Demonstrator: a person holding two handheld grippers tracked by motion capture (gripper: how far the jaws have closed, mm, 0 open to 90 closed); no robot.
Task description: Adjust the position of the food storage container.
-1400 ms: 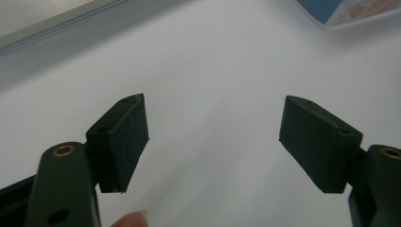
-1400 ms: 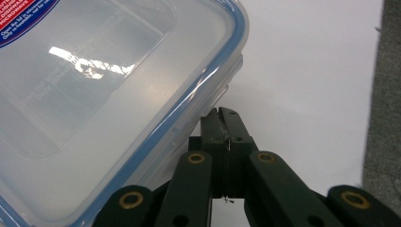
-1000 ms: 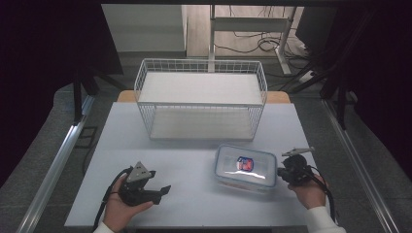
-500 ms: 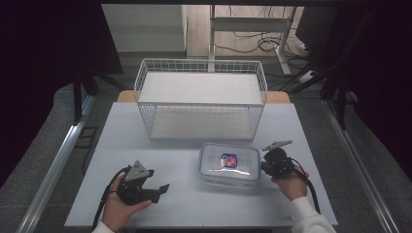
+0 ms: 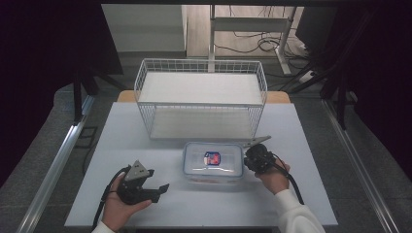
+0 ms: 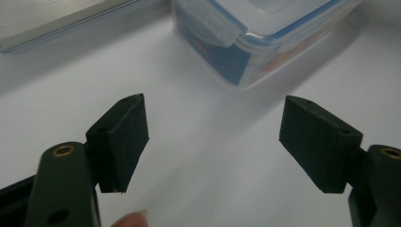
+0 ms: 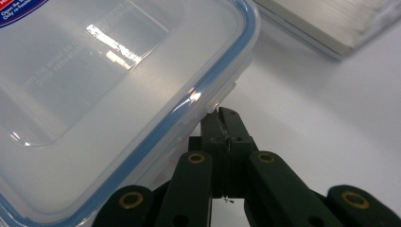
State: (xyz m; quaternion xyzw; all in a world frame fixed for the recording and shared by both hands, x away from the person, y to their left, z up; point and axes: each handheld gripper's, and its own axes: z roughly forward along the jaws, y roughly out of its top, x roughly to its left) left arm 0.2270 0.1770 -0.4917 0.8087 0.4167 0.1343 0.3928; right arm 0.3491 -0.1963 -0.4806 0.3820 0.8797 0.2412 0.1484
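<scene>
On the desk (image 5: 121,131), a box (image 5: 213,162) sits in front of the basket (image 5: 201,97).
Right gripper (image 7: 222,120) has its jaws together, touching the box's side. Left gripper (image 6: 213,137), jaws wide apart, rests nearby.

Dim surroundings, lid glare, blurred close-ups
</scene>
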